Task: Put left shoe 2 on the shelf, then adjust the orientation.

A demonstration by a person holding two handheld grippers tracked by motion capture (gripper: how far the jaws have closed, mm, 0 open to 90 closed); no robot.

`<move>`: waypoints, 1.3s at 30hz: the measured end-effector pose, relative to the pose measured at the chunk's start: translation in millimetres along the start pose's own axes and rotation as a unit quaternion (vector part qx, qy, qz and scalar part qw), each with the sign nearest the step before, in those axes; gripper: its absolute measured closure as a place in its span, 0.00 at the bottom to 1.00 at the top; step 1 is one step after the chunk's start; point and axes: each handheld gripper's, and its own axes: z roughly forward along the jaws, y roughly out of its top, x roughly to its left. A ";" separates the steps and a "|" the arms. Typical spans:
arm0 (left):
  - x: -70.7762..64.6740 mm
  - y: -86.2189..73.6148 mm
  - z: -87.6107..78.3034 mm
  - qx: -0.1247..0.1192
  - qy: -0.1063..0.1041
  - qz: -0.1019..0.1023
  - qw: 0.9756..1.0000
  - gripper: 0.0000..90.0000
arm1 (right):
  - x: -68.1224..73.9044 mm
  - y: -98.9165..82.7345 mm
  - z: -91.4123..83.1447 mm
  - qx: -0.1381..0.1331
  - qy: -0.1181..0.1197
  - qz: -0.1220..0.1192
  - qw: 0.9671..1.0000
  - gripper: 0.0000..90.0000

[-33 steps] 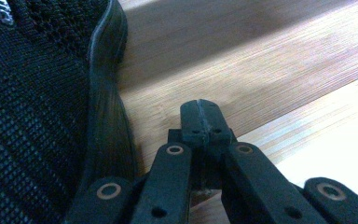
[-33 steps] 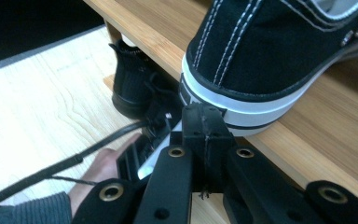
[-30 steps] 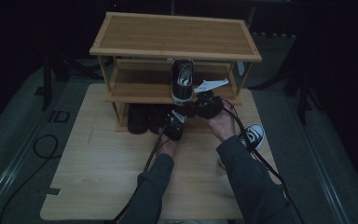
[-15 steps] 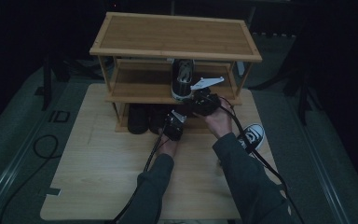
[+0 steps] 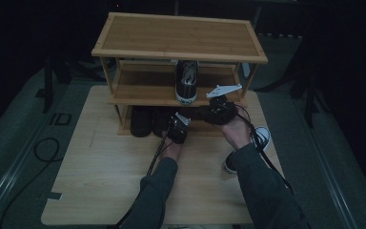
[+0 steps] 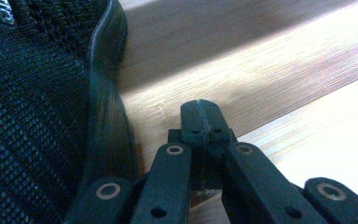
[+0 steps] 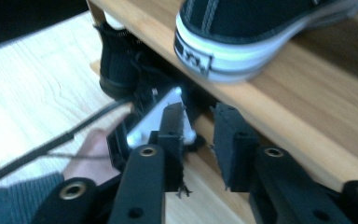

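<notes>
A black-and-white sneaker (image 5: 187,81) stands on the middle shelf of the bamboo shoe rack (image 5: 138,95), heel toward me. Its heel (image 7: 242,37) lies just beyond my right gripper (image 7: 200,112). The jaws have just been opening and now stand apart with nothing between them. In the high view the right gripper (image 5: 209,110) hovers at the shelf's front edge, right of the sneaker. My left gripper (image 6: 200,119) is shut on nothing, low on the wood beside a black mesh shoe (image 6: 37,93). From above, the left gripper (image 5: 170,121) sits at the bottom shelf.
Dark shoes (image 5: 143,121) fill the left of the bottom shelf. A second black-and-white sneaker (image 5: 262,137) lies on the wooden board (image 5: 100,181) by the right forearm. The rack's top shelf (image 5: 181,36) is bare. Cables trail back from both grippers.
The right gripper has let go of the sneaker's heel, parted its jaws and drawn back a little from the shelf. The sneaker stays on the middle shelf. The left gripper has not moved.
</notes>
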 end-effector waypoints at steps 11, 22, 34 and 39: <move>0.1 0.1 0.1 0.001 -0.001 0.001 1.000 1.00 | -13.0 -33.6 -18.7 0.023 -0.018 0.017 0.999 0.72; 0.5 0.1 -0.1 0.001 -0.003 0.000 1.000 1.00 | -34.4 -68.9 -31.6 0.040 -0.044 0.064 0.996 0.70; 1.5 0.1 -0.1 0.001 -0.006 -0.003 1.000 1.00 | -51.5 -106.5 -44.7 0.064 -0.069 0.102 0.990 0.70; 1.8 0.0 -0.1 0.001 -0.007 -0.003 1.000 1.00 | -57.0 -120.4 -46.9 0.077 -0.084 0.111 0.987 0.70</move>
